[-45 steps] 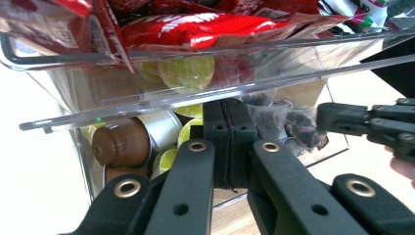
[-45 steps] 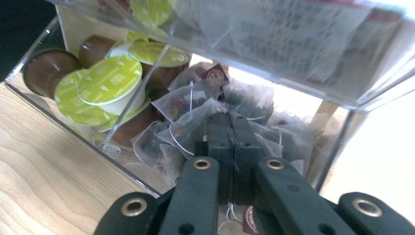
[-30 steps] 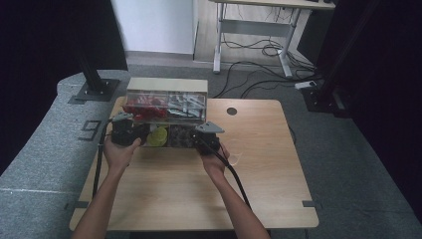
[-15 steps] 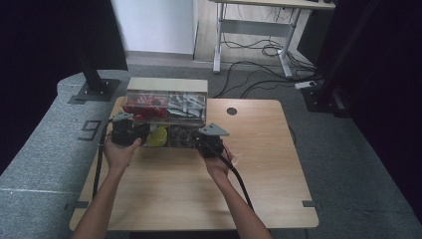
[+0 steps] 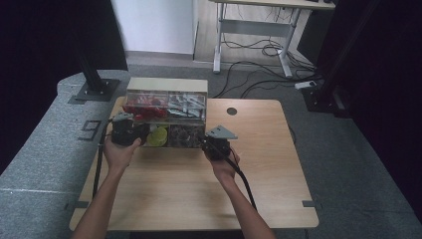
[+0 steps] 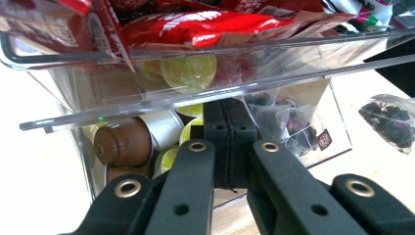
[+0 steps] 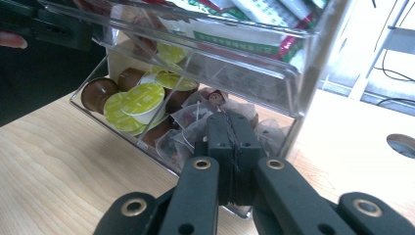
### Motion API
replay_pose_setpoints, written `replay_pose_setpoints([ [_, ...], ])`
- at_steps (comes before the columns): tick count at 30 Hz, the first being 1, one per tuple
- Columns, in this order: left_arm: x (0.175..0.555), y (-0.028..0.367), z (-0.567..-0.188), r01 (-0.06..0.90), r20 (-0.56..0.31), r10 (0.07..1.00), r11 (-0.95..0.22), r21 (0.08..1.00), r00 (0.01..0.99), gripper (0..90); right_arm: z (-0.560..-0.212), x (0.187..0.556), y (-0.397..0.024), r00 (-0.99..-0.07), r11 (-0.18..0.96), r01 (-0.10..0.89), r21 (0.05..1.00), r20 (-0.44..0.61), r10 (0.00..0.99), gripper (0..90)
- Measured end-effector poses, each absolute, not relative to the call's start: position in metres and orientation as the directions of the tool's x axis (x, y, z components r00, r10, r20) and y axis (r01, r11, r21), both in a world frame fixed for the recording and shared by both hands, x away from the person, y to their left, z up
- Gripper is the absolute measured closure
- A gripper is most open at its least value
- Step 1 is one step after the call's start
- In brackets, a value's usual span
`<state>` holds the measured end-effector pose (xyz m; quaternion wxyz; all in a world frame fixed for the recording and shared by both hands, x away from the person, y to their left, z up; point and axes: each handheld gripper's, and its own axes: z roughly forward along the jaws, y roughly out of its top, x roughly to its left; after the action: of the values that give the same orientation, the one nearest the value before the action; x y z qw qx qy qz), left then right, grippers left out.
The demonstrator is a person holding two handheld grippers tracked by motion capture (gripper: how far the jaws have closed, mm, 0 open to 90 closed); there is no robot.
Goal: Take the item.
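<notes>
Both my grippers, left (image 6: 227,142) and right (image 7: 230,156), have jaws clenched empty at the organizer's (image 5: 166,112) lower drawer (image 7: 161,142); nothing is picked yet.

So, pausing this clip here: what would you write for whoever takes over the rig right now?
Left hand-held gripper: jaws shut, holding nothing, at the left front of the clear plastic two-tier organiser box.
Right hand-held gripper: jaws shut, holding nothing, at the lower drawer's right front.
Things: brown and yellow-green coffee capsules and clear tea bags lie in the lower drawer; red sachets fill the upper tier.
Done: lower drawer seems pulled out a little.
Left: I cannot tell whether it should open further or close.
</notes>
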<state>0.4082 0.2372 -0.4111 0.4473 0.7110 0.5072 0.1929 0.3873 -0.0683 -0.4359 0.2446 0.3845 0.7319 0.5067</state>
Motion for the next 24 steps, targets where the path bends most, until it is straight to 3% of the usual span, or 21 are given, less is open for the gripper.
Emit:
replay_pose_setpoints([
  [24, 0.409, 0.236, -0.412, 0.551, -0.178, 0.895, -0.086, 0.83, 0.409, 90.0, -0.436, 0.381, -0.1, -0.555, 0.168, 0.32, 0.933, 0.04, 0.831, 89.0],
])
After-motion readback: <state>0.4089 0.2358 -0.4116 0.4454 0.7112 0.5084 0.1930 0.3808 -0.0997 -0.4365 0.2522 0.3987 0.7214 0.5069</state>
